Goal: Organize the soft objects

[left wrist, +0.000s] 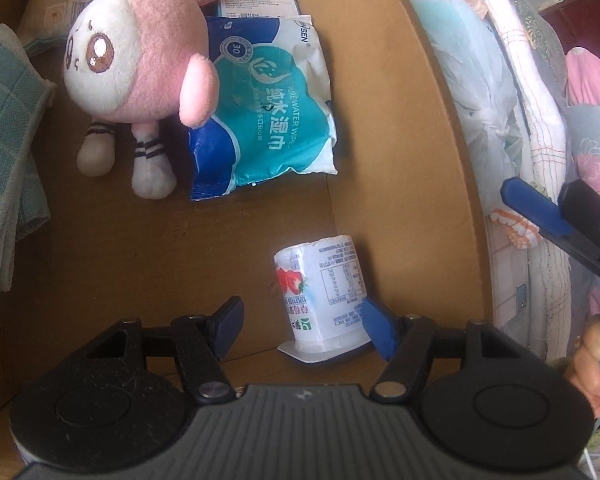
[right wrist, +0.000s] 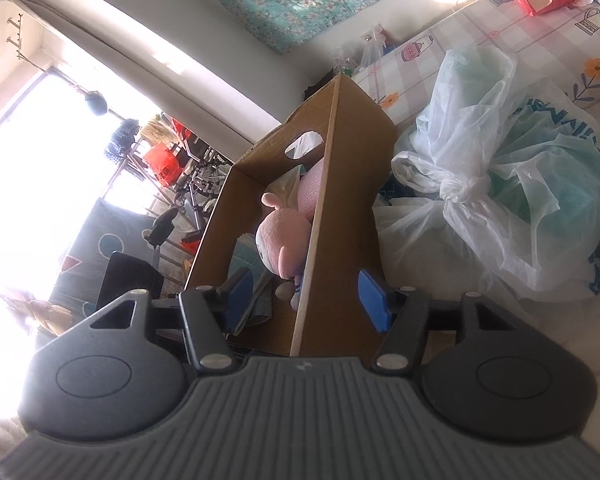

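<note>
**Both grippers open at the cardboard box**

The left gripper (left wrist: 304, 326) has its jaws apart around a white strawberry-printed yogurt cup (left wrist: 320, 292) lying on the brown cardboard box (left wrist: 420, 160) floor. Farther in lie a teal wet-wipes pack (left wrist: 272, 120) and a pink plush doll (left wrist: 140, 60). The right gripper (right wrist: 306, 300), jaws apart and empty, straddles the box wall.

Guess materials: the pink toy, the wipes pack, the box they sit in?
Pink toy: plush fabric, fuzzy matte nap, stitched eye.
Wipes pack: thin plastic film, glossy and crinkled, printed.
Box: brown cardboard, matte; pale cut edge shows in the right wrist view, likely corrugated.
</note>
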